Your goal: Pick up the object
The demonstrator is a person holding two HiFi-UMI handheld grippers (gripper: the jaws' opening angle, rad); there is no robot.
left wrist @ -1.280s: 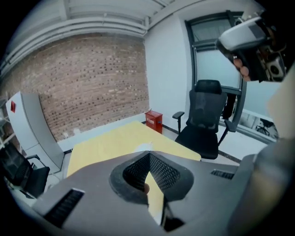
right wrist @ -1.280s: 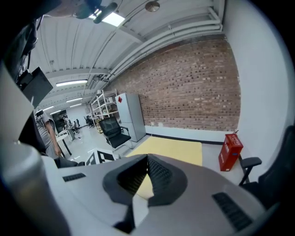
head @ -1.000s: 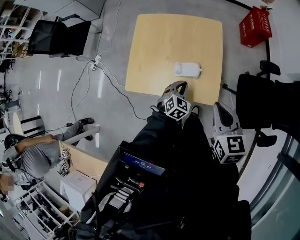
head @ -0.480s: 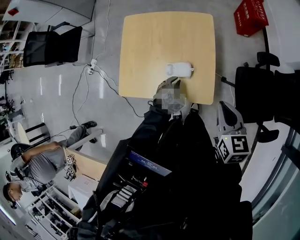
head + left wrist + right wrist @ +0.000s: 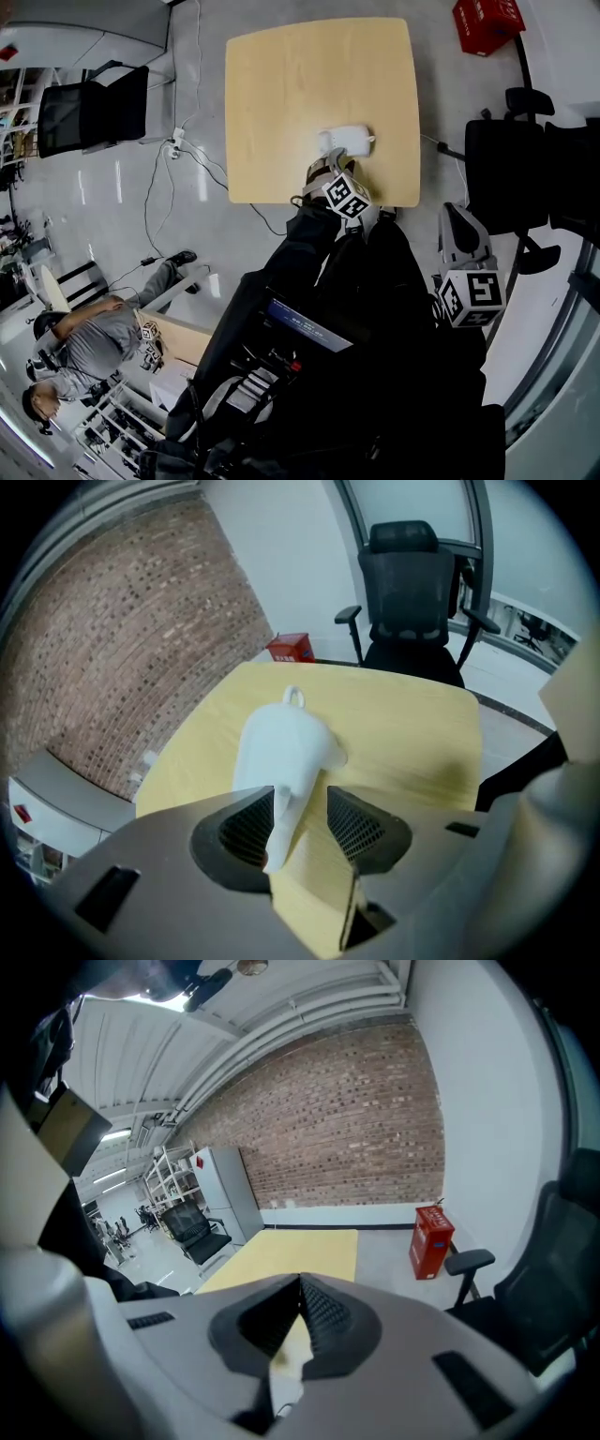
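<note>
One white object (image 5: 345, 141) lies on its side on the one light wooden table (image 5: 300, 84), near the table's near edge, with a small loop at its far end; in the left gripper view its narrow near end reaches in between the jaws of the left gripper (image 5: 300, 808). Those jaws have just been opening and now stand wide, one on each side of that narrow end; the object rests on the table and is not gripped. The table bears nothing else.

The right gripper (image 5: 300, 1283) hangs off the table's right corner, over the floor, jaw tips together with nothing between them; that makes two grippers, each with its marker cube.

One container shows: a red crate (image 5: 487, 23) on the floor past the table's far right corner; what it holds cannot be made out.

One black office chair (image 5: 89, 112) stands to the left of the table, and black seating (image 5: 511, 173) to the right, though its number cannot be told; a power strip (image 5: 176, 142) with cables lies on the floor between the left chair and the table; one person (image 5: 84, 347) sits at lower left.
</note>
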